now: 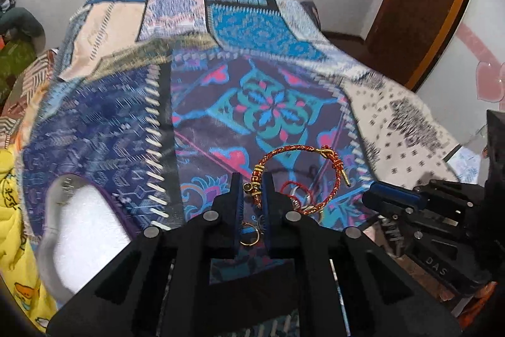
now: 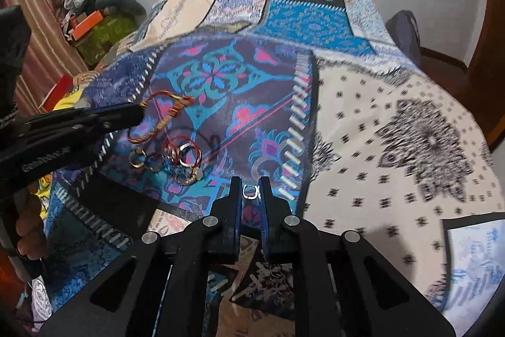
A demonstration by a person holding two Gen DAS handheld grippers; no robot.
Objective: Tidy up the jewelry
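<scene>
A patterned patchwork bedspread (image 1: 268,112) (image 2: 378,116) carries the jewelry. My left gripper (image 1: 252,191) is shut on the beaded part of a red-and-gold braided bracelet (image 1: 328,153), whose loop rises to the right of the fingers. In the right wrist view the left gripper (image 2: 140,112) comes in from the left with the bracelet (image 2: 175,112) hanging just above the cloth. Below it lies a heap of rings and thin red cord (image 2: 180,157) (image 1: 300,198). My right gripper (image 2: 251,190) is shut on a small silver ring (image 2: 251,192) at its fingertips. The right gripper (image 1: 369,198) also shows at the right edge of the left wrist view.
A clear-rimmed container with a white lining (image 1: 79,210) sits on the bed at lower left. One gold ring (image 1: 249,237) lies under the left fingers. Yellow cloth (image 1: 12,210) hangs off the bed's left side. Boxes and clutter (image 2: 94,30) stand by the far wall, and a wooden door (image 1: 426,5) is at right.
</scene>
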